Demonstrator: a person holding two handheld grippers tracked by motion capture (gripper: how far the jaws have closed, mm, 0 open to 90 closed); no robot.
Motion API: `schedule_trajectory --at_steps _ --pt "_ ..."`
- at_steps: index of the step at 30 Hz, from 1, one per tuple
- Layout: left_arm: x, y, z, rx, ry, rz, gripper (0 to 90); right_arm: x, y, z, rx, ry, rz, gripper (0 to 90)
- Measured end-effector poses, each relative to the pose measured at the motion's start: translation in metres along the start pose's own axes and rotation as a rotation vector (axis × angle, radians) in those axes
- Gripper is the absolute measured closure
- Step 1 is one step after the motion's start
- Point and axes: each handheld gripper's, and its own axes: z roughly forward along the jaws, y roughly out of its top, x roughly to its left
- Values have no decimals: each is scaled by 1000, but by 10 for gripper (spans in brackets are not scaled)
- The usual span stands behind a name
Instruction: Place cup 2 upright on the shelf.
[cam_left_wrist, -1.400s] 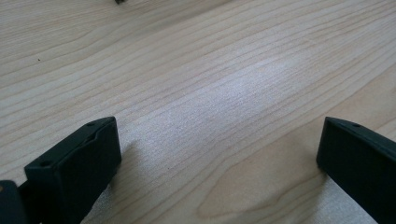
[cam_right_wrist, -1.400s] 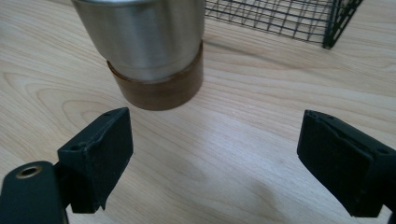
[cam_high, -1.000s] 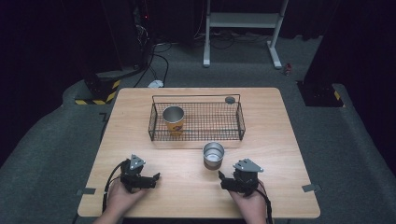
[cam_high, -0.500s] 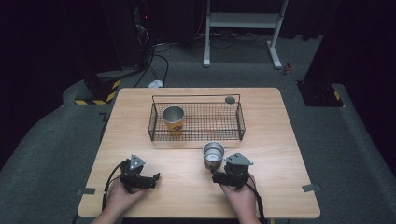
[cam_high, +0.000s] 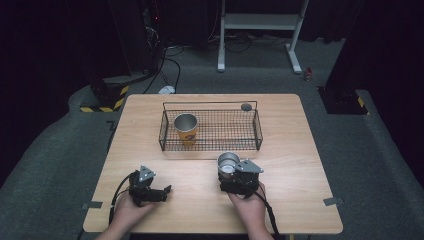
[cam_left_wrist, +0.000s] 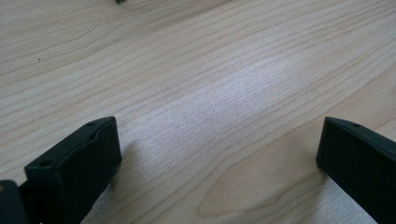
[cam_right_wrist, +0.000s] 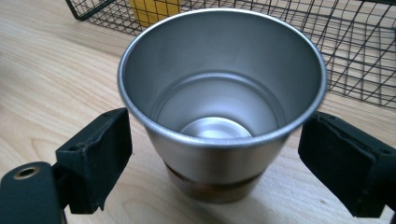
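A steel cup (cam_high: 228, 162) (cam_right_wrist: 219, 107) stands upright on the wooden table (cam_high: 290, 150) just in front of a black wire basket (cam_high: 257, 127). My right gripper (cam_high: 231, 172) (cam_right_wrist: 217, 154) is open, with one jaw on each side of the cup and a small gap at both. A second cup (cam_high: 185, 127) with a yellow sleeve stands inside the basket at its left end. My left gripper (cam_high: 162, 191) (cam_left_wrist: 217, 154) rests open on the table at the near left, its jaws over bare wood.
A small dark round object (cam_high: 245, 106) lies on the table behind the basket's far right corner. Beyond the table are a dark floor, cables and a white stand (cam_high: 260, 22). A yellow sleeve (cam_right_wrist: 154, 9) shows through the basket mesh (cam_right_wrist: 355, 56).
My right gripper has moved left and forward up to the steel cup until its jaws straddle it. The left gripper has stayed in place.
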Motion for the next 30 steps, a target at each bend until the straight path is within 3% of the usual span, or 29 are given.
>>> schedule_trajectory --at_steps 13,30 --pt "0 0 0 -1 0 0 1 4 4 7 -49 -27 -21 160" --pt "0 0 0 -1 0 -1 2 -3 12 -5 -81 -26 -35 185"
